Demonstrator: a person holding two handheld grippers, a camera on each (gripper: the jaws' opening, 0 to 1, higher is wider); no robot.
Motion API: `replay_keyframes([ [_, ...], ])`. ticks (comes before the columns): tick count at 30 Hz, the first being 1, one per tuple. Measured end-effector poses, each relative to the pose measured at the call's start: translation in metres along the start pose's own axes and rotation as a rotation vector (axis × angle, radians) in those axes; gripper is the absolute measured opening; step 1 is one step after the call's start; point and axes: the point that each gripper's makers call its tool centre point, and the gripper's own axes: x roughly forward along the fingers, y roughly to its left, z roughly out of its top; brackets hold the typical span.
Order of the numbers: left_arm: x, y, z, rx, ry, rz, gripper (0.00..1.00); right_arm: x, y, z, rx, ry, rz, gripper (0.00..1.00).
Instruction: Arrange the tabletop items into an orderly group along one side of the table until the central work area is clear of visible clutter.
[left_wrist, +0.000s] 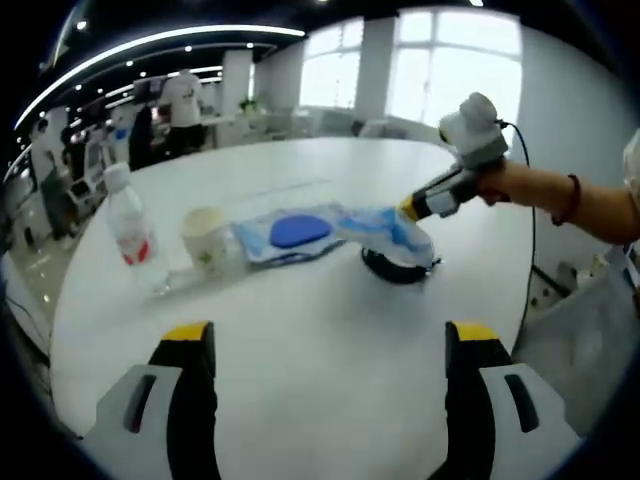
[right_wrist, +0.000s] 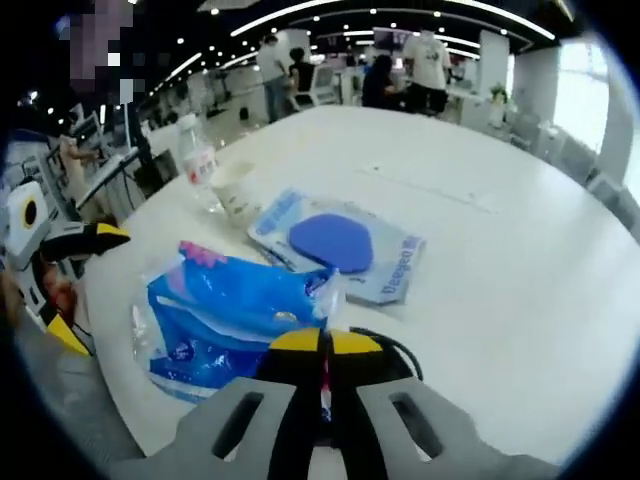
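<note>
Two tongs are in play: my right tongs are pinched tight on the edge of a blue plastic bag, holding it just above the white surface, and my left tongs stand wide apart with nothing between them, hovering over the near part of the surface. From the left gripper view the bag hangs from the right tongs over a dark round thing that I cannot make out. Just beside the bag lies a flat pale-blue packet with a dark blue oval on it, then a paper cup and a clear water bottle upright near the surface's edge. People stand at desks far behind
</note>
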Motion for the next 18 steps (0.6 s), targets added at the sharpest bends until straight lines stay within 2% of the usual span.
replay_keyframes([
  [9, 0.001, -0.004, -0.002, 0.002, 0.006, -0.013, 0.92, -0.010, -0.043, 0.003, 0.063, -0.016, -0.091, 0.01],
  [11, 0.001, -0.004, -0.002, 0.001, 0.006, -0.016, 0.92, -0.014, -0.057, 0.002, 0.111, -0.023, -0.118, 0.01],
  [18, 0.001, -0.005, -0.004, 0.000, 0.013, -0.019, 0.92, -0.023, -0.088, -0.001, 0.187, -0.038, -0.168, 0.01],
])
